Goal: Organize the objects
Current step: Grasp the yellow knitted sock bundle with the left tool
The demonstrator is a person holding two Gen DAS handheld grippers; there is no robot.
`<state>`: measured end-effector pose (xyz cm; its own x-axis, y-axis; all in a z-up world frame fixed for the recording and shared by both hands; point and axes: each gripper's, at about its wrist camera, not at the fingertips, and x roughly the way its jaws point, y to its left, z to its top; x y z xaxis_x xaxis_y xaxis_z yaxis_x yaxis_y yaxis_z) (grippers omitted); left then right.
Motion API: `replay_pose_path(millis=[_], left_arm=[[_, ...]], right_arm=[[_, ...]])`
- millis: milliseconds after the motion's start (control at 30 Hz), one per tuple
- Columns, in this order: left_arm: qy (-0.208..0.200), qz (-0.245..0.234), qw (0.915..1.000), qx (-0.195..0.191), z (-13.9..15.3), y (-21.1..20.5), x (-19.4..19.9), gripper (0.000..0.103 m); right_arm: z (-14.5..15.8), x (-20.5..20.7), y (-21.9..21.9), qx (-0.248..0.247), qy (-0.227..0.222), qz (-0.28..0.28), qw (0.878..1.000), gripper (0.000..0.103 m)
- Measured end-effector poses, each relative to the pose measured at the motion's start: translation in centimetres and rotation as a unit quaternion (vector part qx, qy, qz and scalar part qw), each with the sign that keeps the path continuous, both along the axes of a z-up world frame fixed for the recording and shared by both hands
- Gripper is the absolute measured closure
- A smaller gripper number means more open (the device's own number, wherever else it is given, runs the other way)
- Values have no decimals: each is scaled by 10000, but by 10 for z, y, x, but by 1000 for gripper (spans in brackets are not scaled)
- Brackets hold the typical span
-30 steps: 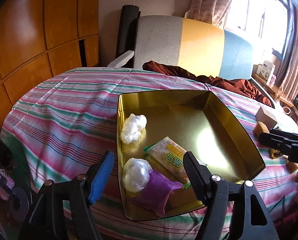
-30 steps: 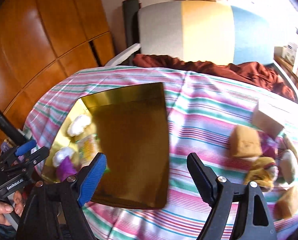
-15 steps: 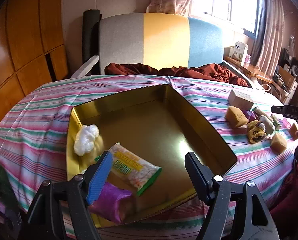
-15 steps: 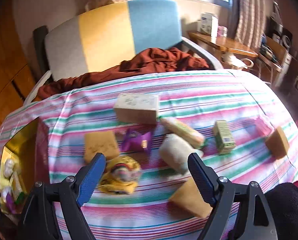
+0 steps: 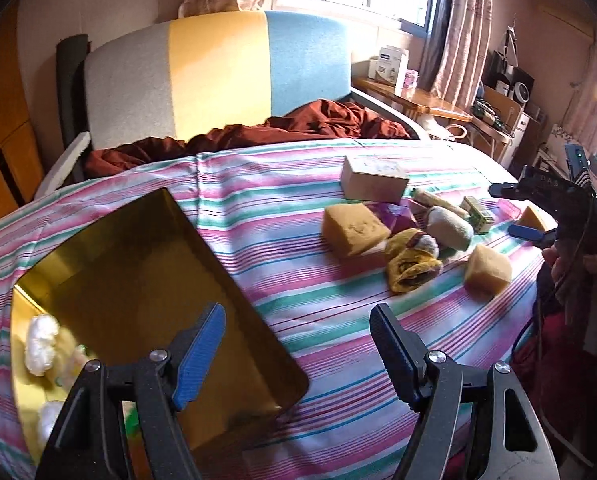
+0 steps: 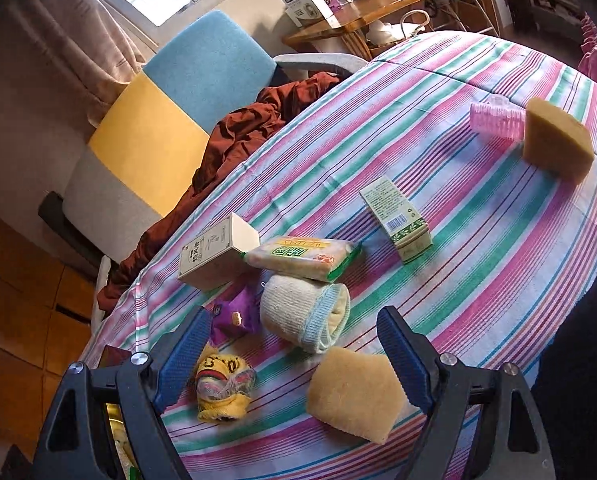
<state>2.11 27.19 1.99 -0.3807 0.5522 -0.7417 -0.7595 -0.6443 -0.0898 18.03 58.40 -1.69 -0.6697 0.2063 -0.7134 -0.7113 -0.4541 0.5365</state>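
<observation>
I swung the left gripper (image 5: 298, 350) off the gold tray (image 5: 234, 280), which had filled its view a second ago and then sat at the left edge, with the white wad (image 5: 40, 344) barely in sight. The loose pile came into that view: sponge (image 5: 354, 228), yellow sock (image 5: 410, 266), cardboard box (image 5: 374, 178). I rolled the right gripper (image 6: 294, 356) hard and carried it from the tray across to the pile, so it ended above the rolled grey sock (image 6: 302, 312) and a sponge (image 6: 354, 392). Its jaws widened slightly, nothing between them.
</observation>
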Motion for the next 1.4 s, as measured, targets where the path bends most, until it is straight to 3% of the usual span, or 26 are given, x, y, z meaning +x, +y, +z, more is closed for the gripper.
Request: replay_pose_path(millis=[333,600,700,733,767,800,900,1167,1400], left_arm=[[-612,-692,9957,-62,-30,103,13,28],[-1227,-560,9908,-87,-61,157,-7,27],[-1288,-530,9902,-102,-72,174,-12,28],[-1284,-549,9901,-129,-76,179,-13,30],[-1298,-556,9898,-207,-83,184,-13,45],[-1280,-544,9898,-294,-88,186,-13,54],[-1013,-762,9919,-103,-88,175,-3,64],[-155,-892,9958,130,-95,114,31,64],[-36,-944,9954,167,-102,108,36,64]], right_arm=[[-1,2,2,-107,253,66,9996,16],[-2,2,1,-158,333,98,9993,16],[-3,2,2,-170,347,101,9992,16],[-2,2,2,-169,345,91,9992,16],[-2,3,2,-175,344,77,9992,16],[-3,3,3,-190,352,64,9992,16],[-3,5,4,-218,351,16,9991,16],[-6,7,6,-314,317,-67,9990,16],[-11,6,8,-433,133,-158,9988,16]])
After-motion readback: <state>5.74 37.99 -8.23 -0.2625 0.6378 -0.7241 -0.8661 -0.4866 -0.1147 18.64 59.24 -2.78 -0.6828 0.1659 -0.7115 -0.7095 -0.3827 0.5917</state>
